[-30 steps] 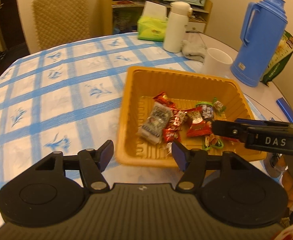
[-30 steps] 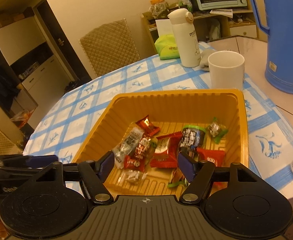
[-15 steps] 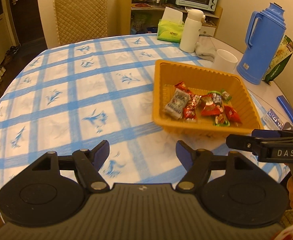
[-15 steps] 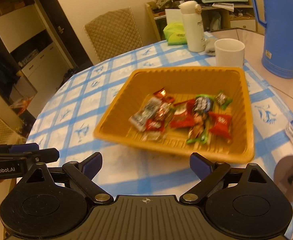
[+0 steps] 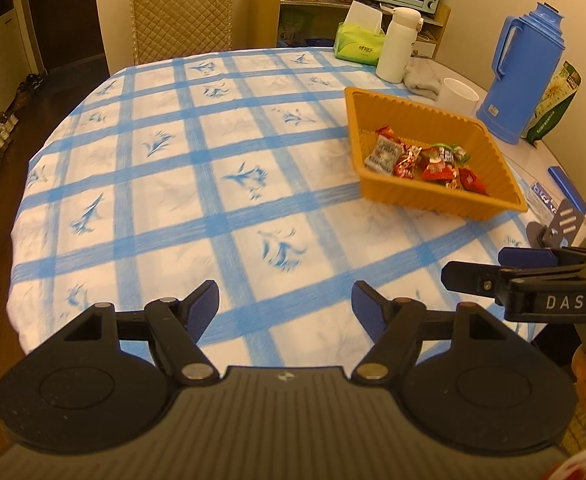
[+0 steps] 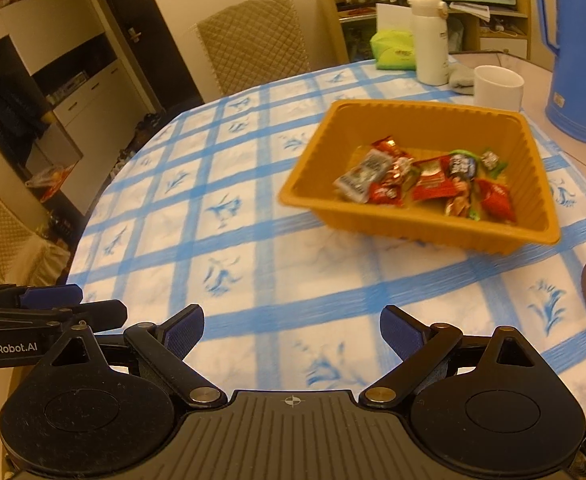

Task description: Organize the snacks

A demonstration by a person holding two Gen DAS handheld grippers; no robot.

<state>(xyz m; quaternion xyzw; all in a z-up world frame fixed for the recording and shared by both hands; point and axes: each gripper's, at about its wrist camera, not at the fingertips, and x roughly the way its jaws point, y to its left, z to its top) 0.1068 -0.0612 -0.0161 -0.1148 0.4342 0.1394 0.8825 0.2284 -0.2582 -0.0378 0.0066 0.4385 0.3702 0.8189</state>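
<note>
The orange tray (image 6: 425, 114) looked like ribbed matt plastic, the snack wrappers (image 6: 429, 178) glossy foil, the checked tablecloth (image 5: 213, 184) soft cloth, the blue thermos (image 5: 523, 72) smooth plastic.

- The left gripper (image 5: 285, 300) is black, with two round housings and a ribbed grey plate between them.
- Its fingers (image 5: 203, 306) carry dark blue pads, and silver screws sit at the pivots.
- The right gripper (image 6: 291, 334) has the same build; its side shows "DAS".
- The left one's side reads "GenRobot.AI".
</note>
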